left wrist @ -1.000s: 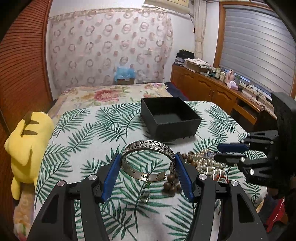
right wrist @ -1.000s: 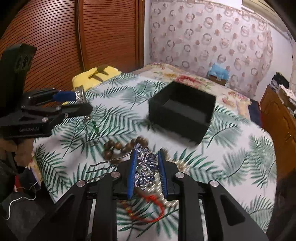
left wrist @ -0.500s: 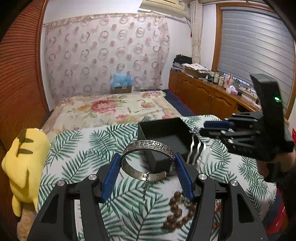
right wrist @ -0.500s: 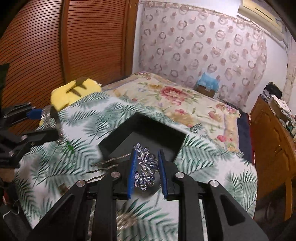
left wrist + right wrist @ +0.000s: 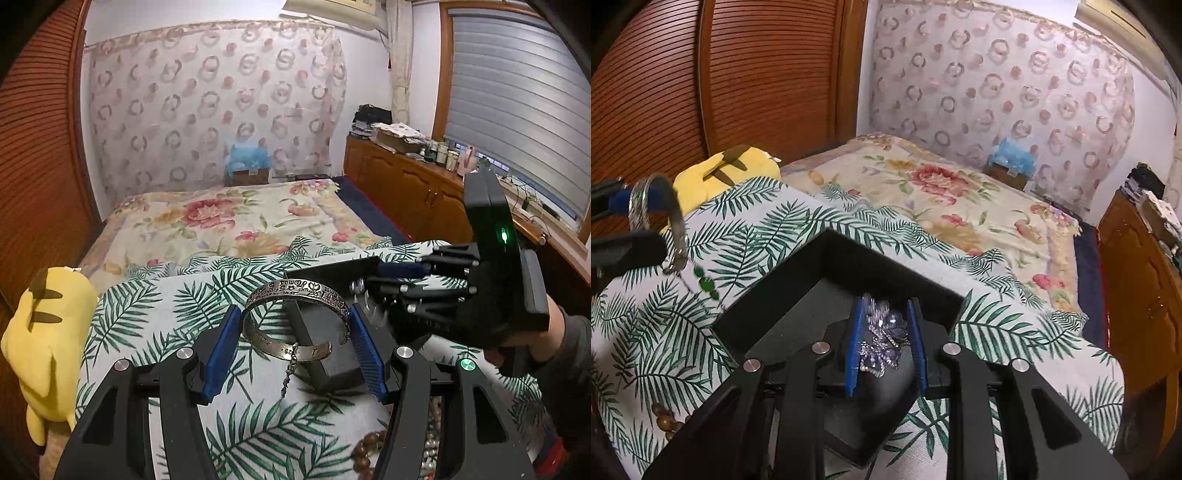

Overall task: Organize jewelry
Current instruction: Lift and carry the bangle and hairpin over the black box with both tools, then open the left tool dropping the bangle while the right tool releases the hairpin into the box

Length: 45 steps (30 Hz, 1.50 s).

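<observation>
Two hand-held grippers are at the black box [image 5: 849, 258] on the palm-leaf bedspread [image 5: 155, 314]. Your left hand-held gripper [image 5: 293, 338] pinches an engraved silver bangle [image 5: 295, 317] by its outer sides, held just above the box's near corner, its small chain hanging down. Your right hand-held gripper [image 5: 884, 345] holds a purple rhinestone hair ornament [image 5: 882, 339] between its blue pads, over the box's open inside. Brown wooden beads [image 5: 369, 448] lie on the bedspread in front of the box.
</observation>
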Available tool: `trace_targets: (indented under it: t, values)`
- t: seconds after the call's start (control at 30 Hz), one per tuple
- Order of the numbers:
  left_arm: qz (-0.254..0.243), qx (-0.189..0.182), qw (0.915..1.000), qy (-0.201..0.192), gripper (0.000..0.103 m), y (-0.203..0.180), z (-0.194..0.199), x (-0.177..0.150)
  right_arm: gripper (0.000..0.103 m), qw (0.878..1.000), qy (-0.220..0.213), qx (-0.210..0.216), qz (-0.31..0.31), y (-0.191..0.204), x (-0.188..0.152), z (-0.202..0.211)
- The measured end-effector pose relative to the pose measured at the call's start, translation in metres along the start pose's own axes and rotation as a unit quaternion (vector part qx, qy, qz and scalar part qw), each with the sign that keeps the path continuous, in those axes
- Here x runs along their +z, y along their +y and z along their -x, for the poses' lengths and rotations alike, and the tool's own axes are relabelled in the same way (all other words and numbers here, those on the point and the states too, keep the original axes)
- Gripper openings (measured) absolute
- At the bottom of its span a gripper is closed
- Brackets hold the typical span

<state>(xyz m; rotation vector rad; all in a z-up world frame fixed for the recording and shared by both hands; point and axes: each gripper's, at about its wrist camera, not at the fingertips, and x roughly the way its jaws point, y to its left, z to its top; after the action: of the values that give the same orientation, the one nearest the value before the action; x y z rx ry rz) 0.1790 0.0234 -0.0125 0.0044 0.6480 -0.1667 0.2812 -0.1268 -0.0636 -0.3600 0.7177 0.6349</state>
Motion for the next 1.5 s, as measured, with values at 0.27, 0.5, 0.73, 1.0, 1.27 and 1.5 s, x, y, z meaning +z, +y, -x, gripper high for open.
trace_targets:
  t: [0.27, 0.5, 0.73, 1.0, 1.27, 1.5]
  values:
    - [-0.011, -0.006, 0.9999, 0.004, 0.057, -0.011, -0.02, 0.015, 0.027, 0.999, -0.026, 0.027, -0.028, -0.017, -0.005, 0.017]
    - [-0.041, -0.018, 0.9989, 0.015, 0.057, -0.035, -0.041, 0.024, 0.03, 0.998, -0.037, 0.017, -0.057, -0.04, -0.024, 0.041]
    - [-0.062, -0.007, 0.9976, 0.032, 0.057, -0.053, -0.059, 0.022, 0.03, 0.996, -0.041, 0.016, -0.071, -0.05, -0.041, 0.052]
    - [-0.057, -0.014, 0.998, 0.023, 0.057, -0.052, -0.052, 0.023, 0.03, 0.996, -0.043, 0.016, -0.079, -0.053, -0.048, 0.052]
    - [-0.057, -0.016, 0.9976, 0.034, 0.057, -0.055, -0.062, 0.024, 0.03, 0.995, -0.046, 0.017, -0.083, -0.053, -0.05, 0.052]
    - [-0.05, -0.033, 0.9974, 0.041, 0.057, -0.054, -0.072, 0.024, 0.03, 0.995, -0.043, 0.014, -0.087, -0.055, -0.051, 0.054]
